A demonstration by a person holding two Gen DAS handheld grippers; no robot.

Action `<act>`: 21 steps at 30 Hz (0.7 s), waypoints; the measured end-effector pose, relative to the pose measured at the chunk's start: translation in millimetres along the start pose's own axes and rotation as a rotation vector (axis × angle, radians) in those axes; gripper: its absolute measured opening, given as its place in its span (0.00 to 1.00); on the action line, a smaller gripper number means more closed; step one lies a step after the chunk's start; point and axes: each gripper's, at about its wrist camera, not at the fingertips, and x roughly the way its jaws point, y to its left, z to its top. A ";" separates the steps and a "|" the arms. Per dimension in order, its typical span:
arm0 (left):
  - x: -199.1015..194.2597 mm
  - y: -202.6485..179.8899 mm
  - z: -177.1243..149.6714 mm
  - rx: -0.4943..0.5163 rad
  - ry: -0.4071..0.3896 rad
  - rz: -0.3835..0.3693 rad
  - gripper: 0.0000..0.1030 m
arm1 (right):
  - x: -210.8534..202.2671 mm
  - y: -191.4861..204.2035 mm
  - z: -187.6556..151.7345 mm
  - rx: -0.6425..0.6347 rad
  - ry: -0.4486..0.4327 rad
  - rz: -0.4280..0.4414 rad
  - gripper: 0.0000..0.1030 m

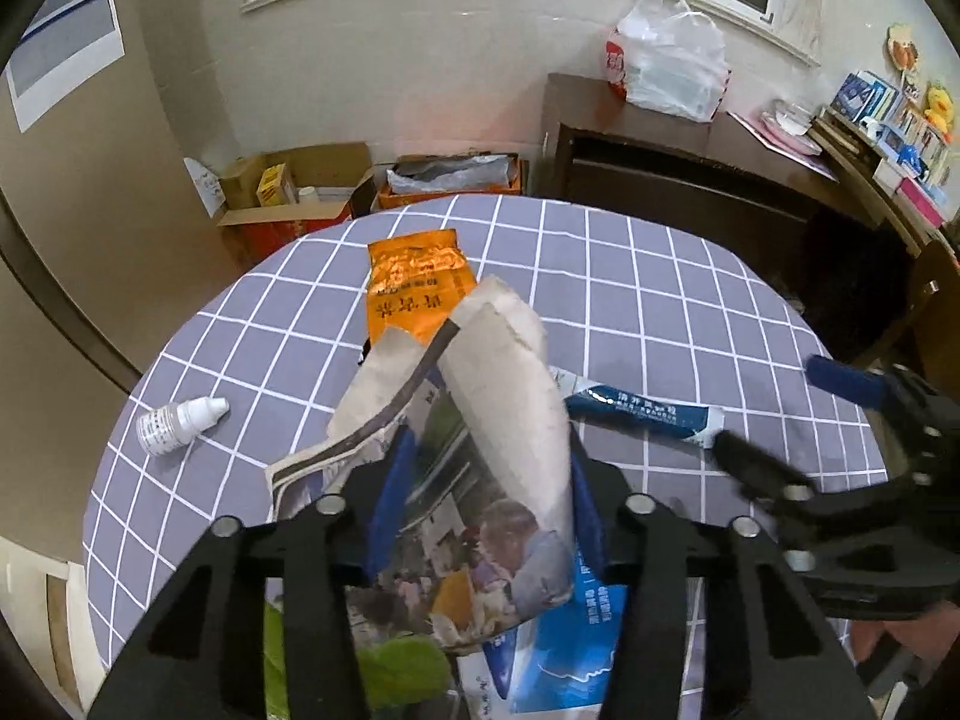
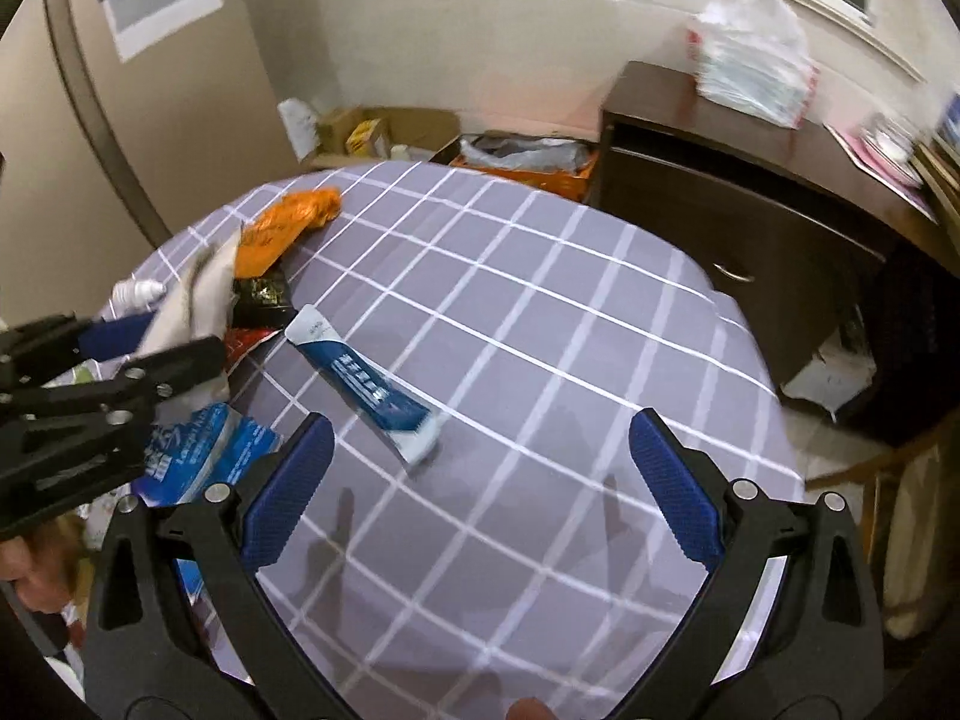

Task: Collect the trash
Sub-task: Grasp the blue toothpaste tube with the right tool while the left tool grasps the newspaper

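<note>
My left gripper (image 1: 483,468) is shut on a crumpled newspaper (image 1: 510,420) and holds it above the table; it also shows in the right wrist view (image 2: 198,294). An orange packet (image 1: 414,288) lies behind it. A blue and white sachet (image 1: 648,414) lies on the cloth to the right; in the right wrist view the sachet (image 2: 366,384) lies just ahead of my open, empty right gripper (image 2: 480,456). A small white dropper bottle (image 1: 177,420) lies at the left. A blue printed bag (image 2: 204,450) lies under the left gripper.
The round table (image 2: 570,360) has a grey checked cloth. A dark wooden cabinet (image 2: 750,210) stands to the right with a white plastic bag (image 1: 669,57) on top. Cardboard boxes (image 1: 288,192) and an orange bin (image 1: 450,180) sit on the floor behind.
</note>
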 end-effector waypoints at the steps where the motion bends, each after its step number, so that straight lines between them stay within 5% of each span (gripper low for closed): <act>1: -1.0 0.8 -0.4 0.004 -0.005 -0.003 0.41 | 6.7 5.3 3.4 -0.023 0.002 0.006 0.89; 6: -4.6 4.3 0.9 0.000 -0.020 -0.012 0.32 | 32.8 25.6 12.5 -0.099 0.033 0.015 0.52; 9: -7.8 4.4 1.6 0.003 -0.029 -0.017 0.30 | 37.6 35.3 12.3 -0.142 0.035 0.011 0.44; 21: -21.6 5.2 1.0 -0.009 -0.055 -0.029 0.25 | 38.3 53.6 28.0 -0.276 0.001 0.066 0.56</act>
